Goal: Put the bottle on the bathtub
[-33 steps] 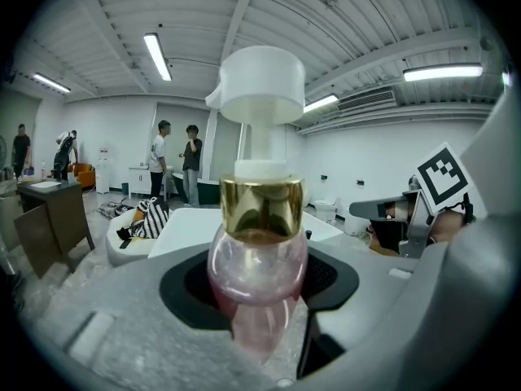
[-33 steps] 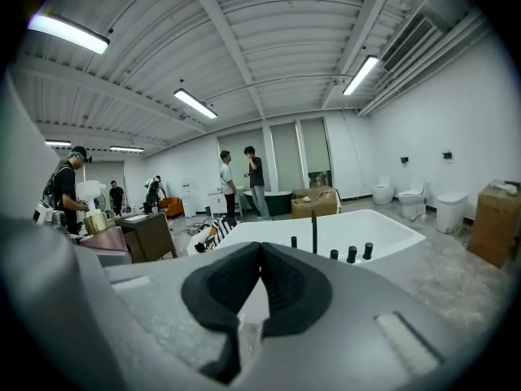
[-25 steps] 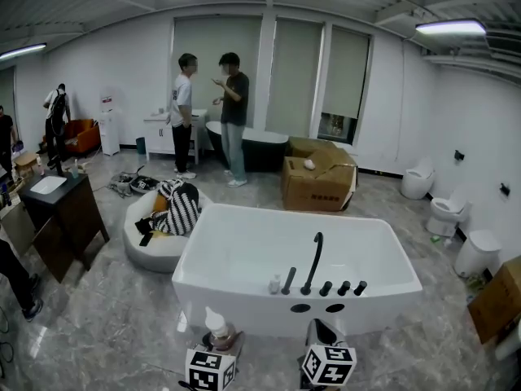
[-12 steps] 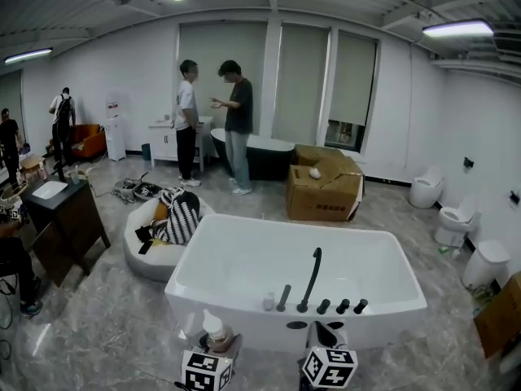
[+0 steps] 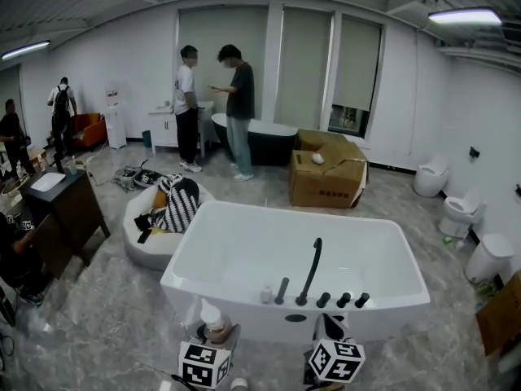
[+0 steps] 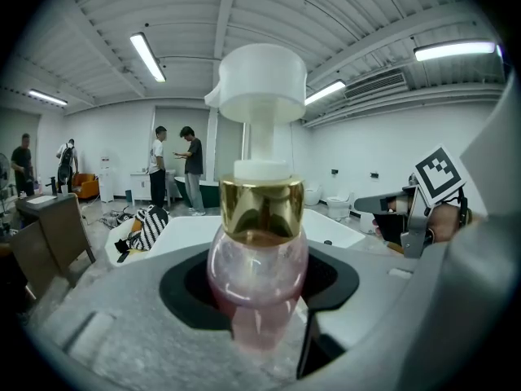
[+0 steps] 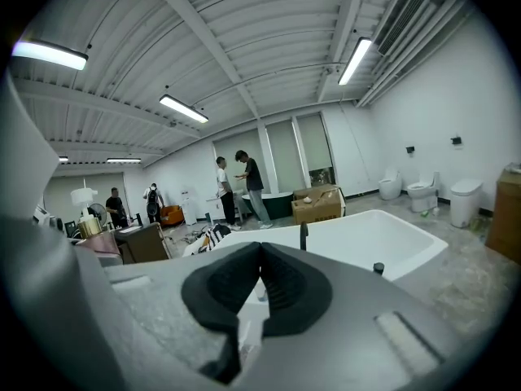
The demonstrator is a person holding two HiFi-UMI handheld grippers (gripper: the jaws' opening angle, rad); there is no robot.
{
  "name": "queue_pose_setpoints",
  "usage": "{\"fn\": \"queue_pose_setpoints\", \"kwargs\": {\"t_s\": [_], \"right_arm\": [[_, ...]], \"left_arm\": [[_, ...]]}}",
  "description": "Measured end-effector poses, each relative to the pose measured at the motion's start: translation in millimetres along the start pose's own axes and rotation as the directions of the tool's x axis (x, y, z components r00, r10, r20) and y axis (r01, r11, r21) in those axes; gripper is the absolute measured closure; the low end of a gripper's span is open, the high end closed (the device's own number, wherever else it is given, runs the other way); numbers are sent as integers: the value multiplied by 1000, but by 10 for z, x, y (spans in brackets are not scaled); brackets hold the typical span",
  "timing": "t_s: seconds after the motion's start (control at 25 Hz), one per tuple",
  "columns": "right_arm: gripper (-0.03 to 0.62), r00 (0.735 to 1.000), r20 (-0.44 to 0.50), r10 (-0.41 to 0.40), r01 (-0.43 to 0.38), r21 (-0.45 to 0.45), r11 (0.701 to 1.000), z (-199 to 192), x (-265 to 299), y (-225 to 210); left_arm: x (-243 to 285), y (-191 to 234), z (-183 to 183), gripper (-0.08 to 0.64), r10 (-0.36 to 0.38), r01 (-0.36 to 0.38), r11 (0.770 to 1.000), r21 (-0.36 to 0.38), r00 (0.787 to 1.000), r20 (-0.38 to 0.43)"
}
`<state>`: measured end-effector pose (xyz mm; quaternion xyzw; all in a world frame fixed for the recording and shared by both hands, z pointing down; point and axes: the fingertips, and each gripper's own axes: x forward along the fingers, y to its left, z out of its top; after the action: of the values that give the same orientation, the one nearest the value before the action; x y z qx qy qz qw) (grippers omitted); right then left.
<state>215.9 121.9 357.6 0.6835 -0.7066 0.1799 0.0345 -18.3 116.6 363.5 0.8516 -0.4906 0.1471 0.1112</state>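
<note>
Right now the left gripper [image 6: 259, 300] pinches a pink pump bottle [image 6: 257, 251] by its belly, upright, with a white pump head on a gold collar. The bottle hangs just short of the white bathtub's [image 5: 236, 298] near rim, left of the black faucet [image 5: 312, 265]. Beside it the right gripper [image 7: 259, 287] carries nothing, its pads pressed together.

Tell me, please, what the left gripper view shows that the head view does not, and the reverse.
Only the left gripper view shows the bottle's pink body and gold collar, clamped in the left tool. Only the head view shows the black faucet on the tub's near rim and the cardboard box. Both show the white bathtub, the bottle's white pump and the two people standing at the back.
</note>
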Motion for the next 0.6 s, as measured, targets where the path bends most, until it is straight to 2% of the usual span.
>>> {"fn": "queue_pose_setpoints", "kwargs": {"t_s": [0.28,0.6], "right_arm": [[589,999,-31,-23,23,19,1000,14,368,-204],[589,1000,-17,-20,20,6,1000,383,1004,-206]], "left_arm": [[426,159,133,339,0,0,1000,-13,1000,-2],[1041,392,443,339,-30,31,999,-10,1000,1]]}}
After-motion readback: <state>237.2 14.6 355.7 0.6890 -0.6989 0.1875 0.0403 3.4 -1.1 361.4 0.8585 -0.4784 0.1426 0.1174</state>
